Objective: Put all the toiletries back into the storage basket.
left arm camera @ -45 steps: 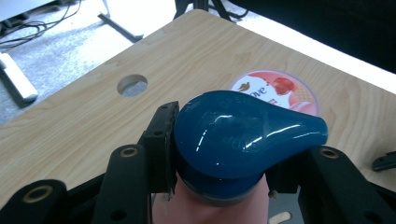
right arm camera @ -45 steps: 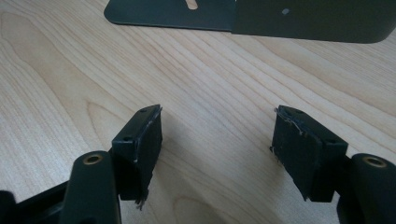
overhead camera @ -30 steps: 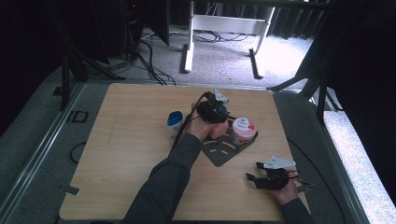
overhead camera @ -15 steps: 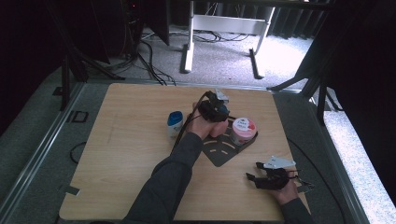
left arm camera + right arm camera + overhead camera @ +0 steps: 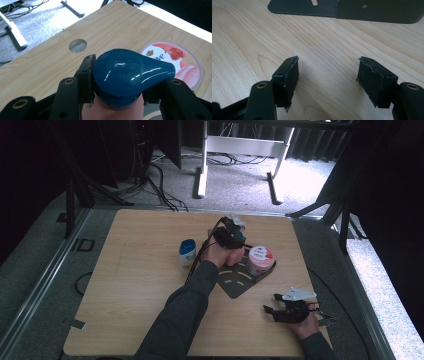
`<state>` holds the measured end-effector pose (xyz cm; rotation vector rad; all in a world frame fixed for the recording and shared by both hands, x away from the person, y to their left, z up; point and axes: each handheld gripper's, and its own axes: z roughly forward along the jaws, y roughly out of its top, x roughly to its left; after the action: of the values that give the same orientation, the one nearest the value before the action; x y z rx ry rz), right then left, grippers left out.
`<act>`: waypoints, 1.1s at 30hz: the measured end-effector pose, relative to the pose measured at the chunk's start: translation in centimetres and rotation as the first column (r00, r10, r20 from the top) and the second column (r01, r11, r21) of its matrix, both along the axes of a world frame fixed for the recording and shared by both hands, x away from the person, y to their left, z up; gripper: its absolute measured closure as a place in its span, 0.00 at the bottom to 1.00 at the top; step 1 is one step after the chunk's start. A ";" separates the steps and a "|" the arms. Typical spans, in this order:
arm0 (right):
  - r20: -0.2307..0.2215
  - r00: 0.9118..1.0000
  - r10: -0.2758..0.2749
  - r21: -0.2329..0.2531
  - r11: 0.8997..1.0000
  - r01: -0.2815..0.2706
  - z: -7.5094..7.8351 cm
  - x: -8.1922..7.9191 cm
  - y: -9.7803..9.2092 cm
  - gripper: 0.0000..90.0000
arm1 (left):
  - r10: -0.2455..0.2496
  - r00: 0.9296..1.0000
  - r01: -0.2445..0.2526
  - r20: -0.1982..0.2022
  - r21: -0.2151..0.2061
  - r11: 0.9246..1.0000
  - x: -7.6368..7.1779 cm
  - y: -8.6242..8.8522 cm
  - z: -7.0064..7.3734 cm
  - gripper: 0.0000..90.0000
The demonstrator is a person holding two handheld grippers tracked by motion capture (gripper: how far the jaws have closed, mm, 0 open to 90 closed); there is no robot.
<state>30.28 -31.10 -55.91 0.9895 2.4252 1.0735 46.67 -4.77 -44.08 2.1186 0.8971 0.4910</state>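
Tabletop (image 5: 130, 285): pale wood, one round hole (image 5: 77, 45) beyond the left tongs.

Black metal stand (image 5: 240, 279): lies flat just behind the left tongs, with an upright wall on its far right side.

Pink bottle (image 5: 112, 111), teardrop-shaped dark blue cap (image 5: 130, 72): held in the left tongs (image 5: 231, 234), whose jaws are clamped on either side of the cap. Its contents are hidden.

Round tub (image 5: 261, 258): pink fruit-print lid on, just right of the left tongs, against the stand's wall.

Small white bottle (image 5: 187, 252), light blue cap: stands just left of the left tongs; closed.

Right tongs (image 5: 287, 311): near the front edge, well apart from the rest; jaws spread wide, holding nothing, bare wood between them.

Step, by my reading: bottle being placed on or lifted off the stand beside the tub; I cannot tell which. The next move needs a steady, upright carry.
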 end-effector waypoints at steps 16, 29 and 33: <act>0.000 1.000 0.000 0.001 1.000 0.000 0.0 0.0 0.0 0.37 | 0.023 1.000 -0.023 -0.020 -0.021 1.000 0.9 -0.9 -0.5 0.59; 0.001 1.000 0.002 -0.001 1.000 -0.002 0.0 0.0 0.0 0.37 | 0.050 0.999 -0.050 -0.012 -0.018 0.999 1.6 -1.4 -1.0 0.59; 0.001 1.000 0.002 0.000 1.000 -0.002 0.0 0.0 0.0 0.37 | 0.051 0.999 -0.051 -0.016 -0.018 0.999 1.7 -1.6 -1.3 0.59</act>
<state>30.32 -31.10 -55.91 0.9868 2.4261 1.0736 48.41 -6.37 -45.36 2.0895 0.9631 0.4911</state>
